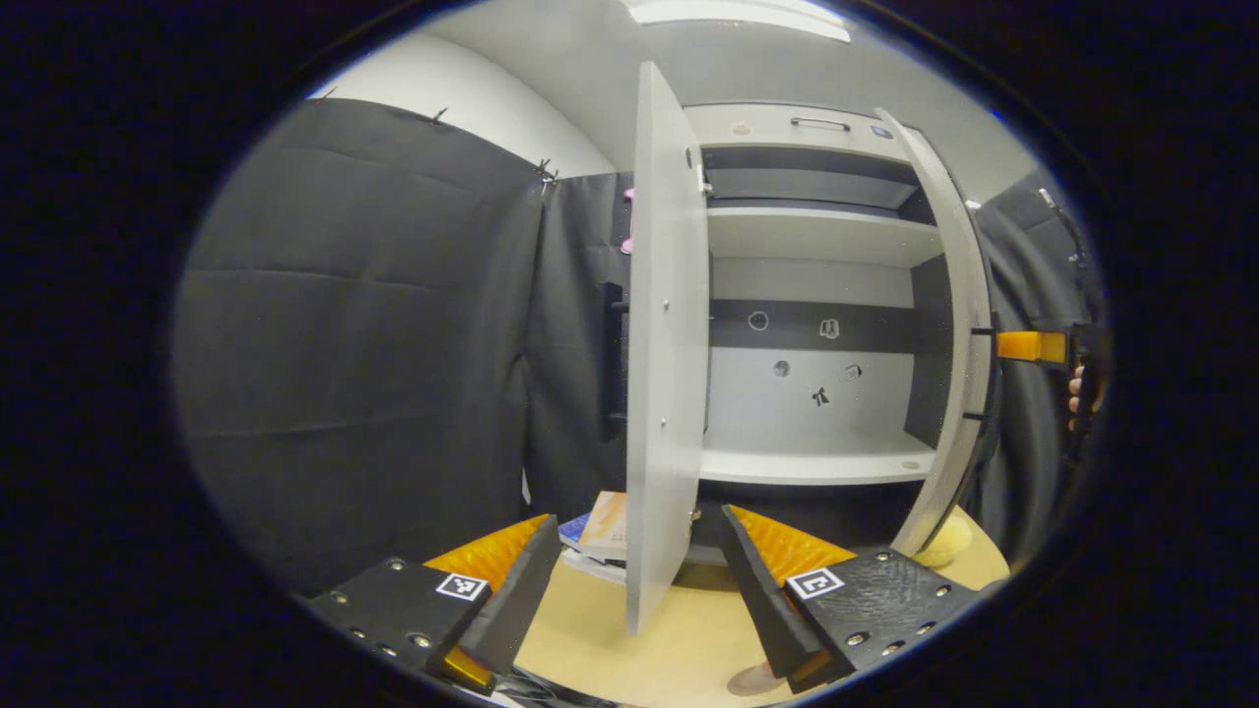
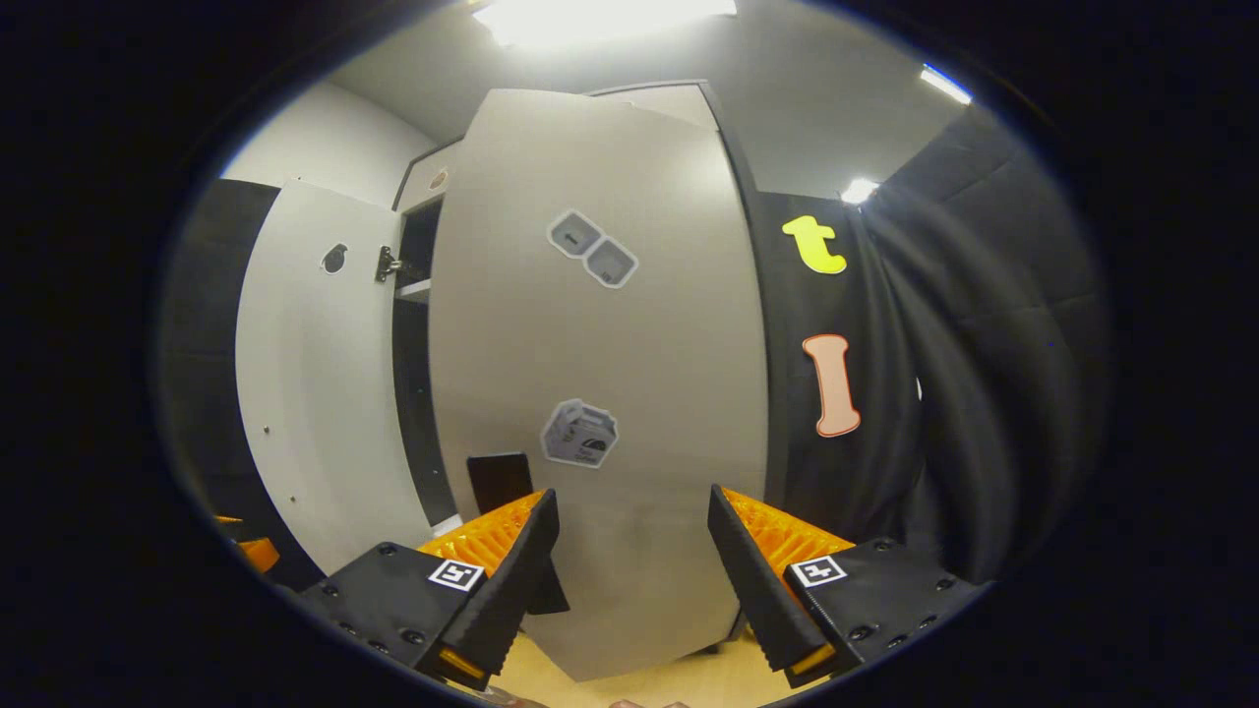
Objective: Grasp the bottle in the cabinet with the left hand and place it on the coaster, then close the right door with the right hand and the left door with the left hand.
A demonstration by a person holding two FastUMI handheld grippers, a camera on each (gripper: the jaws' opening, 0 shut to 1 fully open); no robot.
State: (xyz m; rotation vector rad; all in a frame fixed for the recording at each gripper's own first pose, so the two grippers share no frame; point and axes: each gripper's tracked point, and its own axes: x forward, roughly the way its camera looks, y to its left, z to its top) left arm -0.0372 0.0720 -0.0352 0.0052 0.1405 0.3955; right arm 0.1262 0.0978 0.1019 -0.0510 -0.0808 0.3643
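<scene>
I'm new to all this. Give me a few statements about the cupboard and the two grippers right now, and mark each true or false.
1. Both cabinet doors are shut. False: the left door and the right door stand open.
2. The left gripper is open and holds nothing. True.
3. A bottle stands on the lower shelf. False: that shelf is bare.
4. The right gripper is open, facing the right door's outer face. True.
5. Books lie on the table. True.
</scene>
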